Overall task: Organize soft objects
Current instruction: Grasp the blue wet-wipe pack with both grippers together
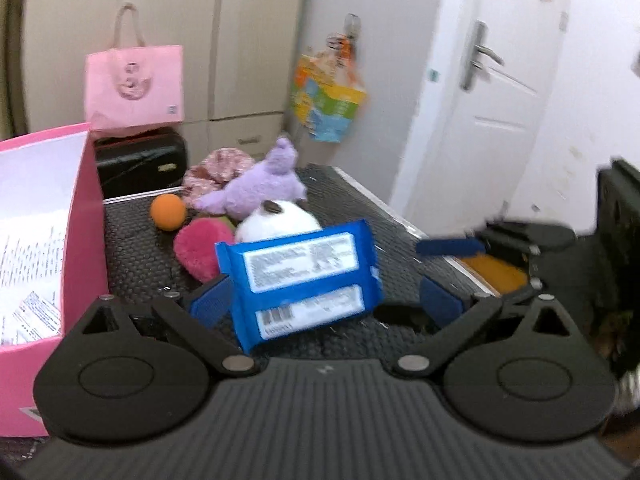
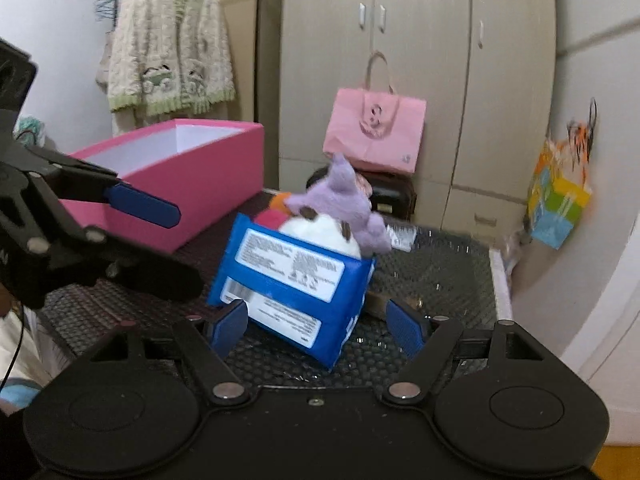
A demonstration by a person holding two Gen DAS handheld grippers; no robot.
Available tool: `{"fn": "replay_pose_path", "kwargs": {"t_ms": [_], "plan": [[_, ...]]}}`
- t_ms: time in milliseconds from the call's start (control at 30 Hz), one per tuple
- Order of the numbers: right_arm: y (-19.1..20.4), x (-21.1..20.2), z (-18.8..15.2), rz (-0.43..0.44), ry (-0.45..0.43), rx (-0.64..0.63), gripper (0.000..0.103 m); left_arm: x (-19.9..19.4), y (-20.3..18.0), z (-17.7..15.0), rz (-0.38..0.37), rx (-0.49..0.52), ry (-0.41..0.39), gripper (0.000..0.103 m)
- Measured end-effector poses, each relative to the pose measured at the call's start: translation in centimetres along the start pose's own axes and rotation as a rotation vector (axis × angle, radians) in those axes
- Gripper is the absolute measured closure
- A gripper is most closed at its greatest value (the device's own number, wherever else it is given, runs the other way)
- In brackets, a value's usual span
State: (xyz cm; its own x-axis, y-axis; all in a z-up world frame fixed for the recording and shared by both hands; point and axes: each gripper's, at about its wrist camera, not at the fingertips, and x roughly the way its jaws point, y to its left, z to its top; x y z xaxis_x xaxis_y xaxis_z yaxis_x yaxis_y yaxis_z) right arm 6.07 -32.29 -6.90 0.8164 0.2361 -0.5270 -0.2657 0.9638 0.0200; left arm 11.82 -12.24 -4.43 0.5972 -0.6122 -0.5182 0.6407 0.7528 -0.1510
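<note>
Blue packet (image 1: pixel 298 280) tilted upright between wide-spread left gripper (image 1: pixel 324 304) and right gripper (image 2: pixel 316 330) fingers; neither gripper grips it.

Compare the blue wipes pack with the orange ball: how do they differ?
The blue wipes pack is flat, rectangular and carries white printed labels; the orange ball is round and plain. The pack stands tilted against the white plush, nearest the cameras; the ball sits farther back, beside the pink box. Both rest on the dark mat.

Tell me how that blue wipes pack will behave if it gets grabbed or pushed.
The blue wipes pack leans tilted against the white plush, so a nudge would probably topple it. Its glossy wrapper looks slippery. It seems soft, likely yielding under pressure.
</note>
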Motion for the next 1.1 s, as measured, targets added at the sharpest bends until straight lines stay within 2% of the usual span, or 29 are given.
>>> {"fn": "replay_pose_path", "kwargs": {"t_ms": [200, 333, 433, 633, 700, 733, 767, 867, 1100], "plan": [[-1.8, 2.2, -0.9, 0.031, 0.011, 0.118, 0.023, 2.8, 1.3, -1.0, 0.065, -0.085, -0.031, 0.006], [-2.4, 3.2, -1.1, 0.057, -0.002, 0.175, 0.023, 4.2, 2.0, -1.7, 0.116, -0.109, -0.06, 0.015], [-2.2, 3.9, -1.3, 0.04, -0.01, 0.175, 0.028, 4.9, 2.6, -2.2, 0.151, -0.13, -0.073, 0.018], [-2.2, 4.6, -1.8, 0.057, -0.021, 0.227, 0.045, 5.7, 3.6, -3.0, 0.104, -0.181, -0.052, 0.023], [-2.3, 4.6, -2.0, 0.076, -0.027, 0.249, 0.054, 5.7, 3.6, -3.0, 0.081, -0.183, -0.054, 0.031], [-2.3, 4.6, -2.1, 0.092, -0.028, 0.255, 0.058, 5.7, 3.6, -3.1, 0.057, -0.189, -0.049, 0.042], [-2.2, 4.7, -2.1, 0.101, -0.027, 0.254, 0.06, 5.8, 3.6, -3.1, 0.043, -0.199, -0.037, 0.045], [-1.7, 4.7, -2.1, 0.094, -0.018, 0.22, 0.065, 5.8, 3.4, -3.2, 0.056, -0.184, -0.024, 0.051], [-1.4, 4.3, -2.2, 0.108, -0.013, 0.235, 0.071, 5.2, 2.6, -3.3, 0.113, -0.222, -0.006, 0.051]]}}
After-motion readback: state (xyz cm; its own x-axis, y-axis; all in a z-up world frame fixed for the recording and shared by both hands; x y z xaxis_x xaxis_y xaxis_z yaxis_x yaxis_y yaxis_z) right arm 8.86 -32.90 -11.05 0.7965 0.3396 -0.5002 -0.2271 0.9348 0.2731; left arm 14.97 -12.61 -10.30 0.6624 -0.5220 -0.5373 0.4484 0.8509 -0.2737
